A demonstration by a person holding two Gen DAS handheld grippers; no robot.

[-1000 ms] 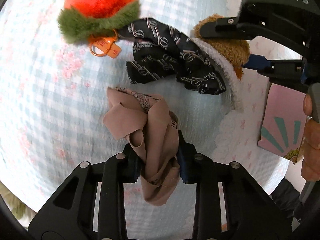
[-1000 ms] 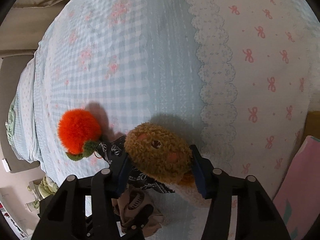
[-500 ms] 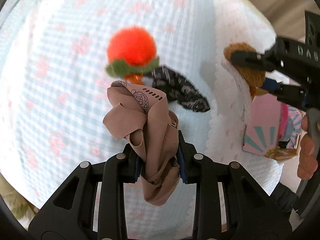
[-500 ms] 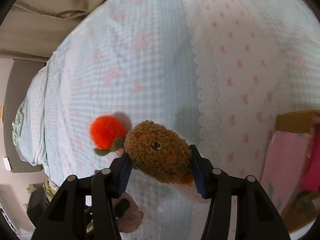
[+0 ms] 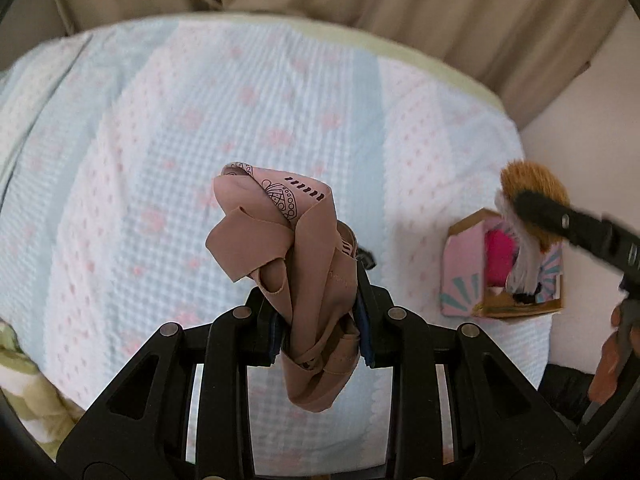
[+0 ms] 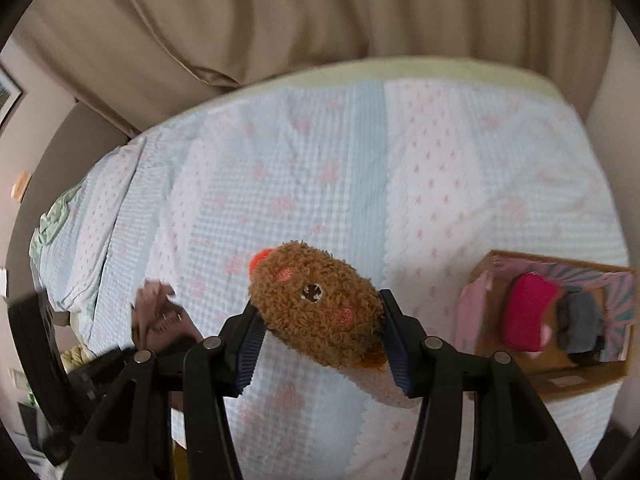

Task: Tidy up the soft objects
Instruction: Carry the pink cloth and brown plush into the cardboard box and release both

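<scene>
Brown plush toy (image 6: 320,304) clamped in the right hand-held gripper (image 6: 320,344) — box (image 6: 552,384) lies rightward, nearer this hand — left hand-held gripper (image 5: 320,332) grips tan cloth (image 5: 296,272).

From my remote station, both wrist views show a bed (image 6: 360,152) covered by a pale blue and white waffle-textured quilt (image 5: 168,128) with small pink motifs and a scalloped seam between panels. A pale green sheet edge (image 5: 400,52) shows along the far side of it. Beige curtains (image 6: 320,12) hang in heavy folds behind. Plain off-white wall (image 5: 592,120) at right in the left view; taupe wall (image 6: 44,136) at left in the right view, with a framed picture corner (image 6: 6,96) at its edge. Light is soft and even. A green-and-cream patterned blanket (image 5: 28,392) sits at lower left.
</scene>
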